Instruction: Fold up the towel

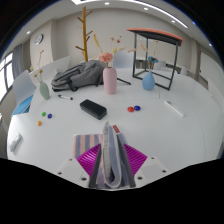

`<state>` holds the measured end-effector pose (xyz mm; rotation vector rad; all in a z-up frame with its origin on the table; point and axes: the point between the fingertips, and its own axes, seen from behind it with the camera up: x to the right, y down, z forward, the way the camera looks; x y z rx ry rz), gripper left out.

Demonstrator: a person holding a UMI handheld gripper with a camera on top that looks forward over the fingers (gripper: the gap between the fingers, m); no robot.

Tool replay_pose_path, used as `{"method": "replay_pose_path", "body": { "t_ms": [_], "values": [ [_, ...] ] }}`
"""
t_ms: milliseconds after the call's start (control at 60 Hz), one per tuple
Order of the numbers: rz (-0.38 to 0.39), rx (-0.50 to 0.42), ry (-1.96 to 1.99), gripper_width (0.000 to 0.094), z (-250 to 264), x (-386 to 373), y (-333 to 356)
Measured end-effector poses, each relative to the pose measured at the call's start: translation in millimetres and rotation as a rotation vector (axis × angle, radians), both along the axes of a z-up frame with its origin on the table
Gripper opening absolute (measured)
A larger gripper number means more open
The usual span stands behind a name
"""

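A grey and white striped towel (108, 150) is bunched into a narrow upright fold between my fingers and runs from the fingertips back toward the camera. My gripper (110, 172) is shut on it, with the magenta pads (91, 156) pressing on both sides. The towel edge hangs over the white table (170, 135) just ahead of the fingers. How much of the towel lies below the fingers is hidden.
Beyond the fingers lie a black box (93, 108), small coloured balls (45, 118) and a white marker (172, 108). Farther back stand a pink vase (110, 79), a blue vase (148, 81), a grey backpack (73, 75) and a green bottle (43, 90).
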<state>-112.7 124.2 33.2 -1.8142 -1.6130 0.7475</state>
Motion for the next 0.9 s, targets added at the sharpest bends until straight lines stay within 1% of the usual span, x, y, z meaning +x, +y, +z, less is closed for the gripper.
{"method": "replay_pose_path", "body": {
  "t_ms": [50, 67, 100, 150, 167, 233, 317, 417, 483, 617, 700, 833, 900],
  "values": [
    [0.024, 0.017, 0.014, 0.0873, 11, 5, 2],
    [0.031, 0.026, 0.019, 0.0832, 16, 8, 3],
    [0.035, 0.039, 0.027, 0.0803, 29, 14, 6],
    [0.03, 0.037, 0.04, 0.0854, 57, 32, 8],
    [0.028, 0.034, 0.044, 0.0857, 67, 38, 8],
    [0.047, 0.018, 0.041, 0.0852, 113, 76, 4],
    [0.034, 0.009, 0.038, 0.0851, 176, 135, 10],
    [0.032, 0.023, 0.085, 0.0859, 242, 196, 14],
    [0.035, 0.048, 0.112, 0.086, 274, 227, 17],
    [0.006, 0.117, 0.173, 0.0852, 307, 257, 34],
    [-0.011, 0.109, 0.181, 0.0849, 306, 265, 36],
    [-0.048, 0.116, 0.161, 0.0849, 290, 275, 42],
    [-0.056, 0.096, 0.168, 0.0849, 288, 277, 39]
  ]
}}
